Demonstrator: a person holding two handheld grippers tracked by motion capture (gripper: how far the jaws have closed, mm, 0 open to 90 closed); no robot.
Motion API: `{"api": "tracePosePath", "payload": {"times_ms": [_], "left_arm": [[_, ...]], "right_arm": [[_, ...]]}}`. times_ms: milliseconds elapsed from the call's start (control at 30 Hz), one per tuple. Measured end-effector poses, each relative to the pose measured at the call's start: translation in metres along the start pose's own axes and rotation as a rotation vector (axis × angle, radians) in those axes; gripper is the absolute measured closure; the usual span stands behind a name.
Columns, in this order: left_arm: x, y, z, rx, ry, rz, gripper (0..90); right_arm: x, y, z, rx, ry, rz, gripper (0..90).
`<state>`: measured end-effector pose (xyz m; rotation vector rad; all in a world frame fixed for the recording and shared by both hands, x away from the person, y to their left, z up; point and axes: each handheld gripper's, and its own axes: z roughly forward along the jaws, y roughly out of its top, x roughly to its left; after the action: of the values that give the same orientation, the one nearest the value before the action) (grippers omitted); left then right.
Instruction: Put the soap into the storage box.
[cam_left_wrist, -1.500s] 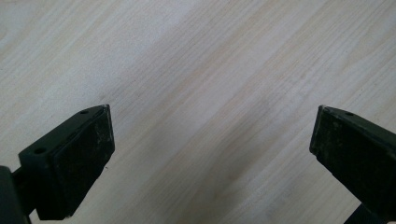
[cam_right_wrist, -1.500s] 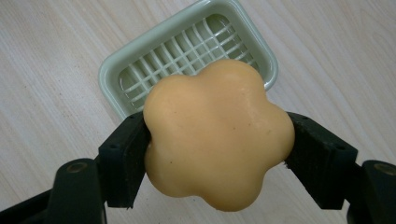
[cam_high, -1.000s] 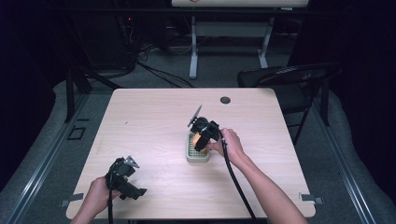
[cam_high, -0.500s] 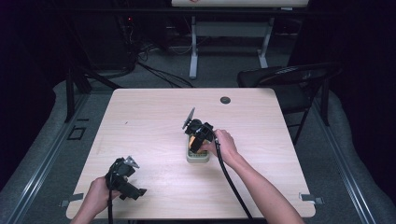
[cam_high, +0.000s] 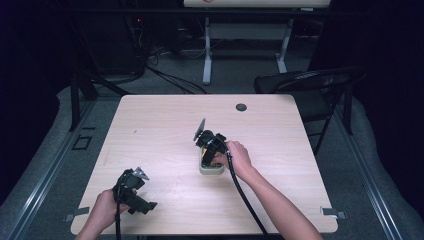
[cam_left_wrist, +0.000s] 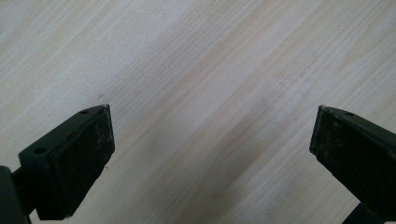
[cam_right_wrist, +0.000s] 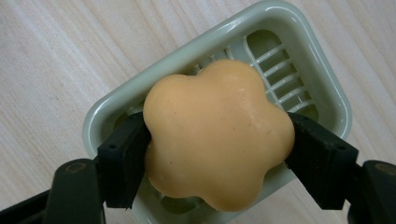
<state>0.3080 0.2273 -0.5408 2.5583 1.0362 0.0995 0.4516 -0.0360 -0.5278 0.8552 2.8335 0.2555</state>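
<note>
The right gripper holds an orange soap shaped like a flower. Its two black jaws press on the soap from both sides, one on the left and one on the right, so the soap sits right in the middle between them. The soap is over a pale green soap dish with slots in its bottom. It hides most of the dish, and you cannot tell if the soap touches the bottom or hangs just above it. The dish rests on the wooden table. From above, the right gripper is near the middle of the table, tipped down onto the dish, with the person's right hand around it. The left gripper is far from the soap, near the front left corner of the table. Its jaws are wide apart with nothing between them, just bare wood below. The person's left hand holds that gripper low over the table.
</note>
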Motion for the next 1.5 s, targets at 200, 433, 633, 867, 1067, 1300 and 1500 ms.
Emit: {"api": "tracePosePath", "payload": {"times_ms": [200,433,633,867,1067,1300,1500], "left_arm": [[-0.001,0.0,-0.001,-0.004,0.001,0.007,0.1],[-0.001,0.0,0.0,-0.002,0.003,0.002,0.1],[-0.001,0.0,-0.001,-0.003,0.003,0.004,0.1],[-0.001,0.0,-0.001,-0.001,0.006,0.005,0.1],[-0.001,0.001,0.0,0.0,0.002,0.003,0.1],[-0.001,0.0,0.0,0.0,0.003,-0.001,0.1],[-0.001,0.0,0.0,0.003,0.005,0.004,0.1]], "right_arm": [[0.001,0.0,-0.001,0.022,-0.01,-0.002,11.8],[-0.004,-0.006,-0.014,-0.055,0.052,0.003,7.7],[-0.008,-0.017,-0.034,-0.115,0.094,0.009,7.4],[-0.008,-0.029,-0.056,-0.17,0.117,0.008,4.3],[-0.008,-0.044,-0.07,-0.189,0.116,0.004,3.4],[-0.009,-0.064,-0.079,-0.195,0.113,0.014,0.0],[-0.014,-0.086,-0.082,-0.191,0.104,0.029,0.0]]}}
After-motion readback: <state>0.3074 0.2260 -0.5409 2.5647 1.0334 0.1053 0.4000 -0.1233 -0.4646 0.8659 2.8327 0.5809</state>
